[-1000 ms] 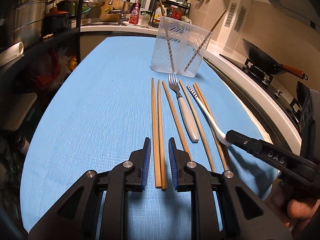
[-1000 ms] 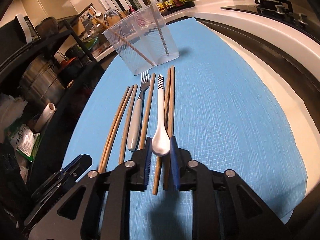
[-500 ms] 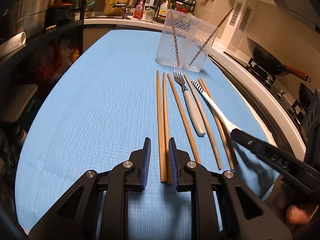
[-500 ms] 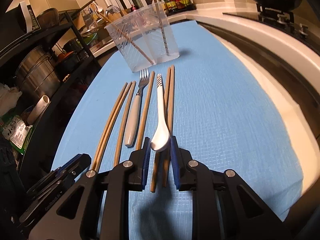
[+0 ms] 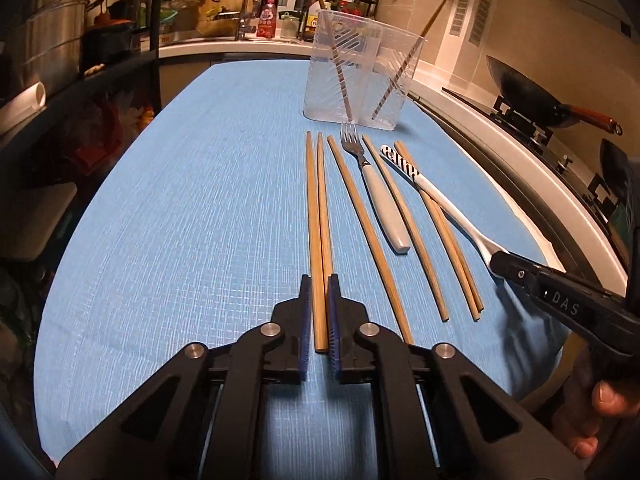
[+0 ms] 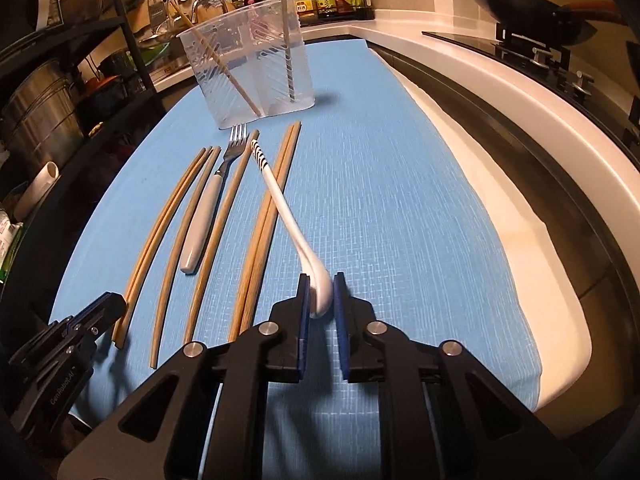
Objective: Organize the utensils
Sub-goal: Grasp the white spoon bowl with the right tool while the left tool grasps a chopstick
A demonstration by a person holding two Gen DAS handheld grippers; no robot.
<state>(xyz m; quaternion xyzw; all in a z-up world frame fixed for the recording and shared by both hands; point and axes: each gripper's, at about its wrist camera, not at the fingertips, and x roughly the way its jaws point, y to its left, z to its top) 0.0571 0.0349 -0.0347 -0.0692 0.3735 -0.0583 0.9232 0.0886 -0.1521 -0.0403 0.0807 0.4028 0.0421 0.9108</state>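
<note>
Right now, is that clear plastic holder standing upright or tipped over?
Upright. The clear holder stands on its base on the blue cloth, open top up, with two chopsticks leaning inside.

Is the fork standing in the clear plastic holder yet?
No, the fork lies flat on the blue cloth, in front of the holder.

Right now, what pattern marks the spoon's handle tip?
Black and white stripes on the spoon, clearest in the right wrist view.

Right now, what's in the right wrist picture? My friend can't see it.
The right gripper clamps a white spoon by its bowl, over a blue tablecloth. Chopsticks and a fork lie beside it, before a clear holder.
</note>
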